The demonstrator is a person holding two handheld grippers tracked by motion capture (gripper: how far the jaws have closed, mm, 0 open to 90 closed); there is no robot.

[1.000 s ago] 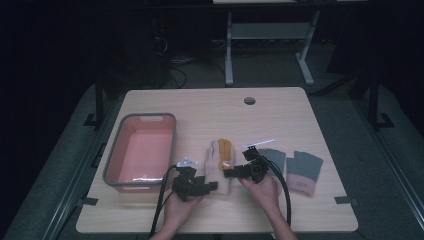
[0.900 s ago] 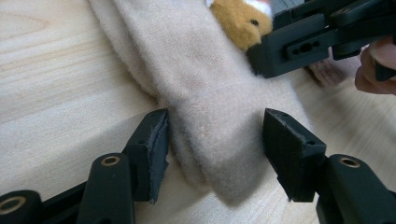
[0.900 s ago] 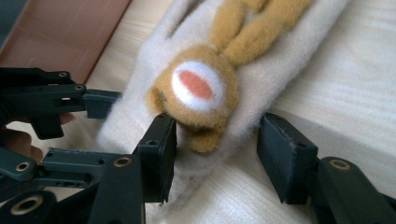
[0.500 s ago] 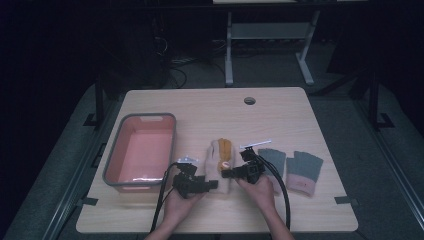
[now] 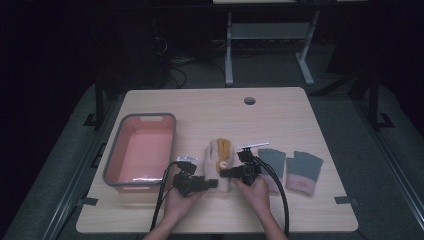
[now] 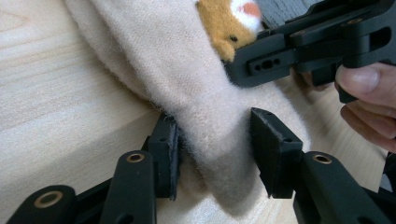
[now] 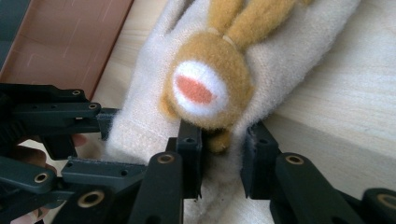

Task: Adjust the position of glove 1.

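A cream fleece glove [image 5: 220, 157] with a tan plush animal [image 7: 205, 84] sewn on its back lies flat mid-table. My left gripper [image 5: 212, 183] reaches in from the left at its near end. In the left gripper view the pads [image 6: 212, 149] have just been closing and now squeeze a fold of cream cuff. My right gripper [image 5: 226, 173] comes from the right. Its jaws [image 7: 223, 154] have also just been closing and pinch the fleece just below the plush face. A hand holds each gripper.
A pink tub with a grey rim [image 5: 112, 165] stands left of the glove. Two grey fingerless gloves with pink cuffs [image 5: 272, 160] [image 5: 304, 170] lie to the right, and a small white strip [image 5: 253, 145] lies beyond them. A cable hole [image 5: 249, 100] is at the far edge.
Both pairs of jaws have narrowed onto the near end of the cream glove. The hands and the glove have stayed where they were.
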